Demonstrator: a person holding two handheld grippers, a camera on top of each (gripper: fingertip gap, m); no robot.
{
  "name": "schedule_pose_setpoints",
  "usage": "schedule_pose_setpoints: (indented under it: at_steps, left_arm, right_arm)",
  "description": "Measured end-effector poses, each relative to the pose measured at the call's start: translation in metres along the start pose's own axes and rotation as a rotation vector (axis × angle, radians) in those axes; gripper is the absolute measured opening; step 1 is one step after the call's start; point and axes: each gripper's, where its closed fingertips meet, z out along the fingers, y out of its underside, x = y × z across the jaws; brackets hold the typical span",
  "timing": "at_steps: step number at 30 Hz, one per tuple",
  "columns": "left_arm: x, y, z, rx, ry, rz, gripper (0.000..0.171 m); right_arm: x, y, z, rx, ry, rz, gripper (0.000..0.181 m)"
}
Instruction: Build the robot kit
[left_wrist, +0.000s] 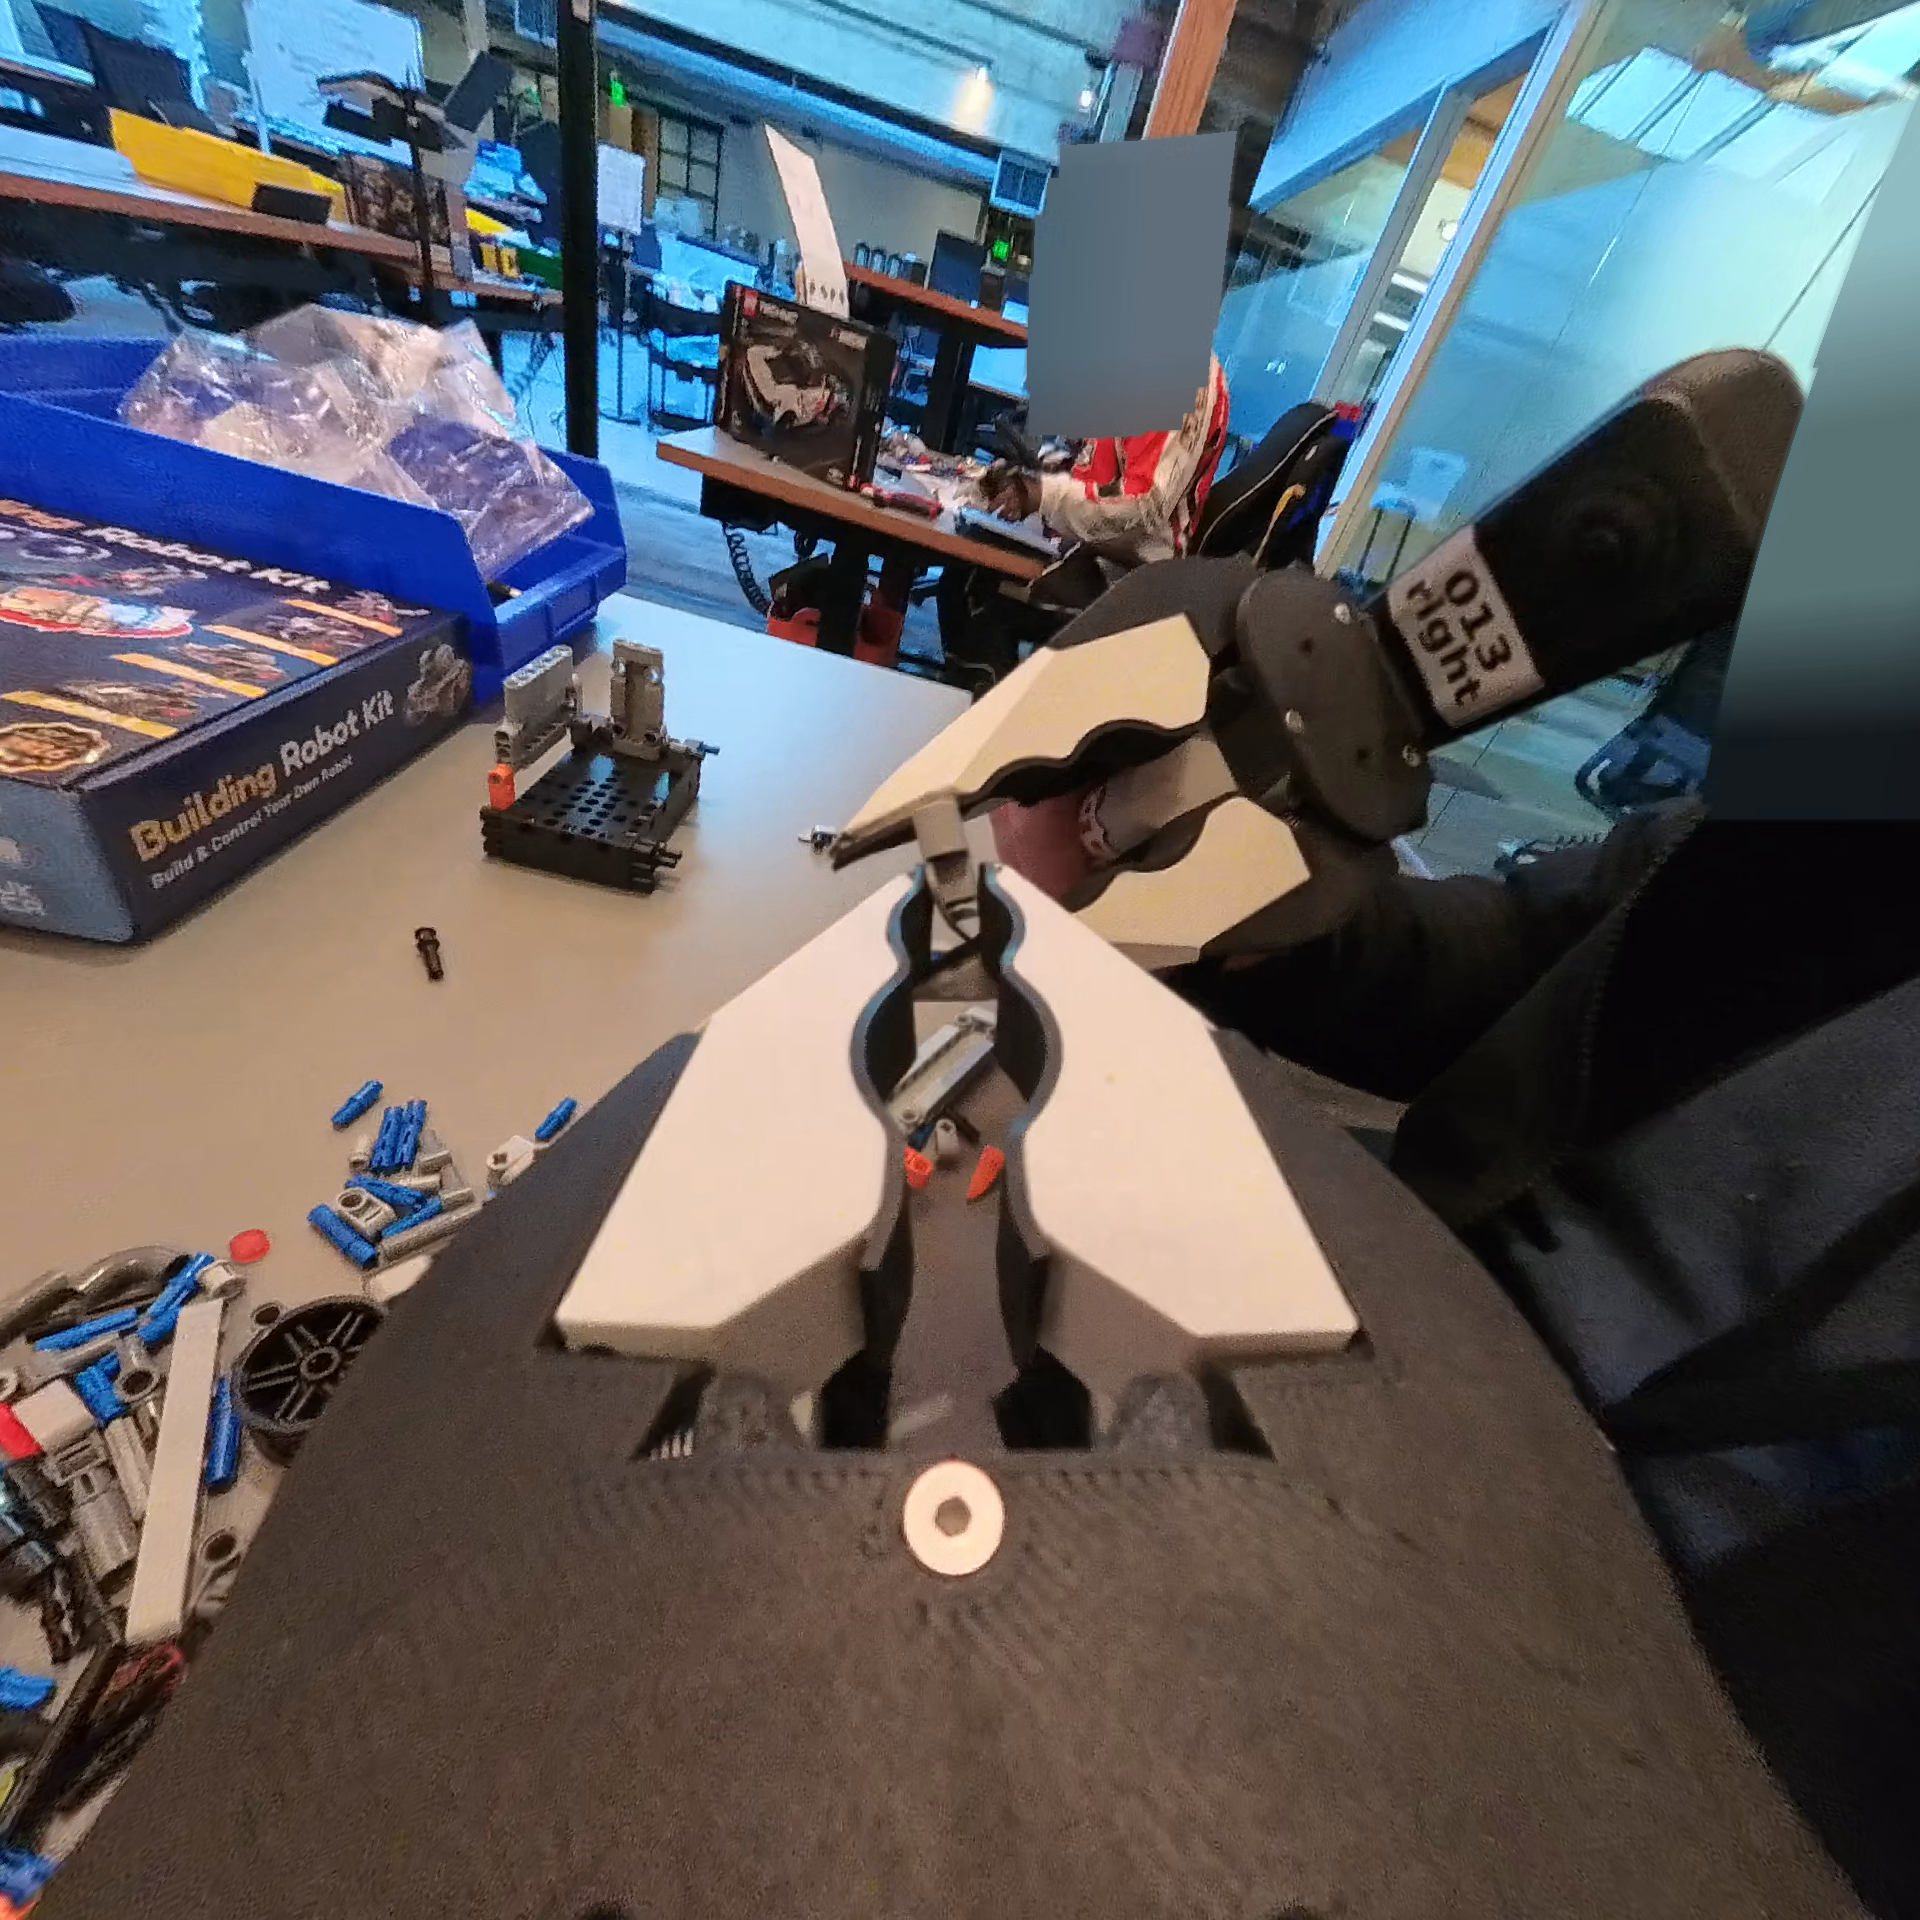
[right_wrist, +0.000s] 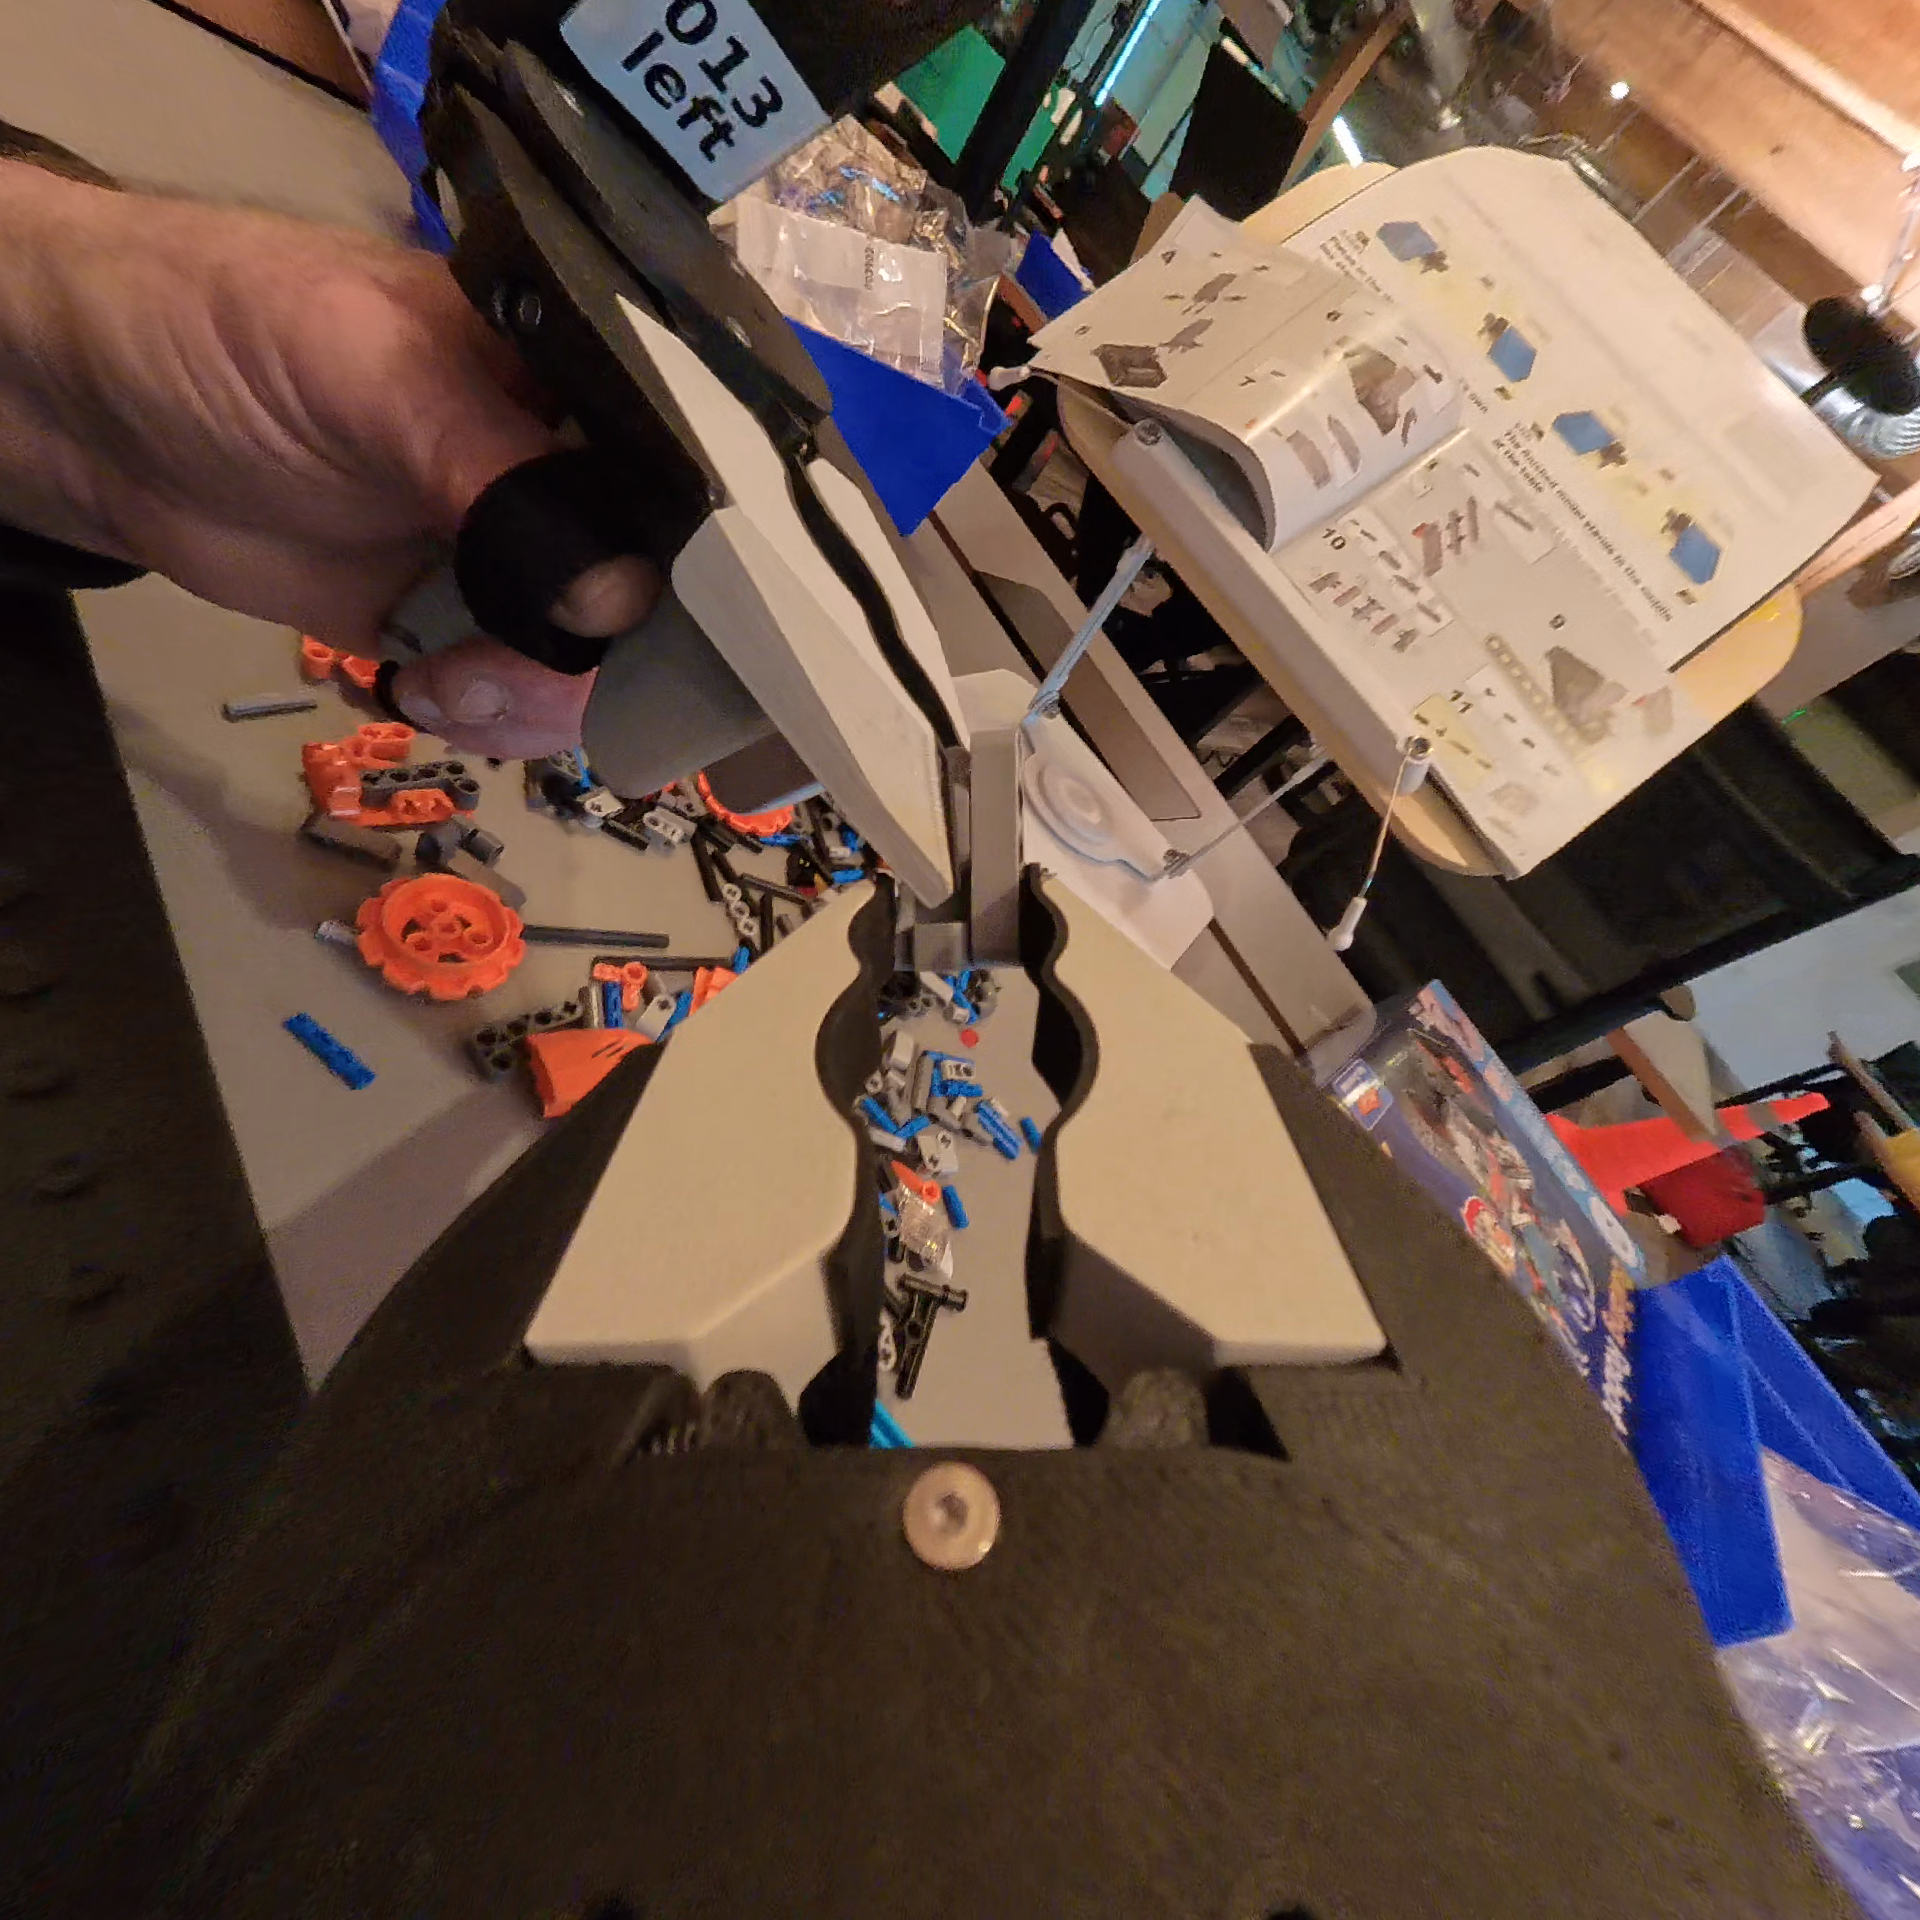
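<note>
The left claw (left_wrist: 951, 894) and the right claw (left_wrist: 904, 821) both pinch one small grey plastic building piece (left_wrist: 940, 847) in the air above the grey bench (left_wrist: 260, 1018), so an uneven pull could make it slip and drop among the loose blue and grey pins (left_wrist: 400, 1174).

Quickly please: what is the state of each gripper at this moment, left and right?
Left gripper: shut on one end of a small grey piece.
Right gripper: shut on the other end of the same grey piece; its fingers pinch it.
</note>
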Motion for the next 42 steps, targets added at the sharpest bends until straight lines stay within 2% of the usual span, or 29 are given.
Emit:
schedule_pose_setpoints:
  at_steps: [6, 13, 19, 26, 30, 37, 42]
  left_arm:
    - [-0.005, -0.01, -0.011, 0.05, 0.017, -0.008, 0.004]
    - [-0.013, -0.014, -0.022, 0.029, -0.023, 0.032, 0.004]
    - [-0.017, -0.011, -0.024, 0.017, -0.026, 0.024, 0.003]
    - [-0.015, -0.02, -0.027, 0.078, 0.004, -0.004, 0.004]
    - [-0.016, -0.02, -0.027, 0.081, -0.003, 0.011, 0.003]
    - [-0.011, -0.011, -0.022, 0.028, 0.025, 0.028, 0.004]
    - [-0.013, -0.005, -0.02, 0.005, 0.025, 0.022, 0.004]
  right_arm:
    - [0.004, -0.012, 0.008, 0.049, 0.011, 0.016, 0.022]
    - [0.005, -0.012, 0.005, 0.128, -0.127, 0.236, 0.016]
    - [0.001, -0.008, 0.009, 0.086, -0.127, 0.212, 0.011]
    - [0.0, -0.014, 0.011, 0.114, -0.083, 0.222, 0.0]
    - [-0.008, -0.016, 0.011, 0.121, -0.128, 0.228, 0.0]
    - [0.012, -0.023, -0.006, 0.206, -0.155, 0.339, 0.009]
    - [0.002, -0.018, -0.004, 0.164, -0.203, 0.302, 0.004]
